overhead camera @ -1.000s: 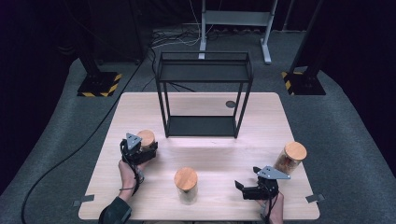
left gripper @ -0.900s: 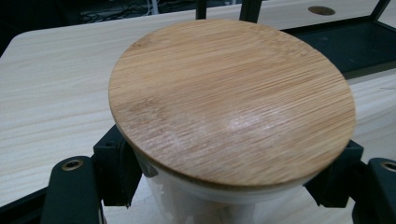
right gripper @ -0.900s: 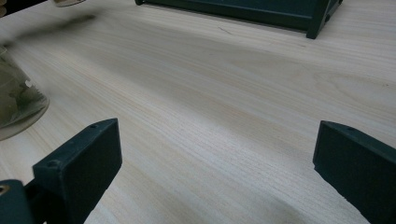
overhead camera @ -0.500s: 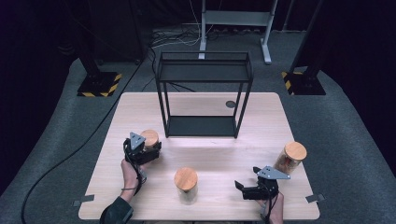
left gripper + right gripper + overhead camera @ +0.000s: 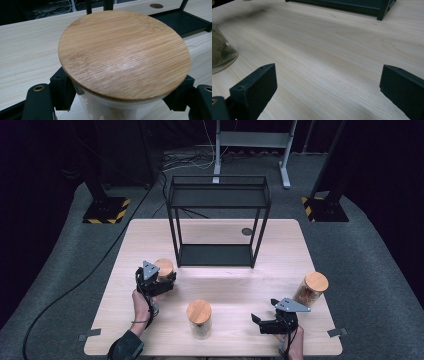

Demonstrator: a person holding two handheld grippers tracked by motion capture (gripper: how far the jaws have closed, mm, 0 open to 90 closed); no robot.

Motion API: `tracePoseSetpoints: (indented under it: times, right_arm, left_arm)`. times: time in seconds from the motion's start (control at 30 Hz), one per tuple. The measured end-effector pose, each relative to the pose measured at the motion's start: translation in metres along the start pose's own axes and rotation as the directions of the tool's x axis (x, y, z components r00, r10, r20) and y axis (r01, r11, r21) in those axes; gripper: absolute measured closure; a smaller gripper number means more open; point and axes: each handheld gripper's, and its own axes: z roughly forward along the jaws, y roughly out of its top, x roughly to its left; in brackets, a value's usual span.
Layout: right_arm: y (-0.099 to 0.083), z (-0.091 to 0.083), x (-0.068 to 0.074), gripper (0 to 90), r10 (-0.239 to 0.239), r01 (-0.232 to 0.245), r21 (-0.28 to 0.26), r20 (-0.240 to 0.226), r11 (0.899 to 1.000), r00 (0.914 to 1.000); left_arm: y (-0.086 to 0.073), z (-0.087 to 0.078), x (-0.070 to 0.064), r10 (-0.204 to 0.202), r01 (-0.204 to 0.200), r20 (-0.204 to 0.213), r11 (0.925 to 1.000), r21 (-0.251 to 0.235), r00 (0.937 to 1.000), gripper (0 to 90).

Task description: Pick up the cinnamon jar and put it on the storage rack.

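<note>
Jar [image 5: 164,268] with a bamboo lid stands on the left part of the bench [image 5: 225,285], just near of the black shelf frame [image 5: 218,220]. In the left gripper view its lid [image 5: 123,53] spreads wide between the two black jaws, one at each side of the glass just below the lid; whether the pads press the glass I cannot tell. The left tool [image 5: 162,281] lies level, pointing far and a little right, with the person's left hand [image 5: 141,302] and forearm stretched up from the near edge behind it. Compared with a second ago, this tool has slid right and farther in, closing around the jar it was only beside. The right tool [image 5: 257,321] rests low at the near right, jaws spread wide over bare wood, pointing left, unchanged from before. A second jar [image 5: 199,318] stands between the tools, a third [image 5: 310,290] at the right.
</note>
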Motion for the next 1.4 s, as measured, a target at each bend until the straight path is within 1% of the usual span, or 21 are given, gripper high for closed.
tracePoseSetpoints:
  times: [0.33, 0.6, 0.73, 0.87, 1.03, 1.23, 1.4]
  right_arm:
    - [0.0, 0.001, 0.0, 0.6, -0.002, 0.002, 0.004, 0.001, 1.0, 1.0]
    - [0.0, 0.001, 0.001, 0.7, -0.006, 0.006, 0.01, 0.004, 1.0, 1.0]
    - [0.001, 0.002, 0.001, 0.6, -0.009, 0.008, 0.016, 0.007, 1.0, 0.9999]
    - [0.001, 0.003, 0.002, 0.6, -0.013, 0.013, 0.025, 0.011, 1.0, 0.9999]
    - [0.002, 0.004, 0.002, 0.6, -0.017, 0.017, 0.034, 0.008, 0.999, 0.9998]
    - [0.001, 0.003, 0.001, 0.6, -0.013, 0.013, 0.025, 0.008, 1.0, 0.9999]
    - [0.001, 0.002, 0.001, 0.6, -0.007, 0.007, 0.01, 0.003, 1.0, 1.0]
  left_arm:
    - [0.004, 0.001, -0.007, 0.024, -0.024, 0.019, 0.9997, 0.006, 0.9995, 25.2]
    - [0.008, 0.004, -0.014, 0.035, -0.035, 0.033, 0.9993, 0.009, 0.9988, 25.2]
    - [0.01, 0.005, -0.017, 0.037, -0.037, 0.039, 0.9992, 0.01, 0.9985, 25.2]
    - [0.012, 0.006, -0.021, 0.051, -0.052, 0.048, 0.9985, 0.016, 0.9976, 25.2]
    - [0.015, 0.008, -0.026, 0.058, -0.06, 0.059, 0.9981, 0.018, 0.9965, 25.2]
    - [0.02, 0.008, -0.031, 0.08, -0.081, 0.07, 0.9966, 0.018, 0.9943, 25.2]
    - [0.02, 0.011, -0.033, 0.087, -0.089, 0.078, 0.9959, 0.019, 0.9932, 25.2]
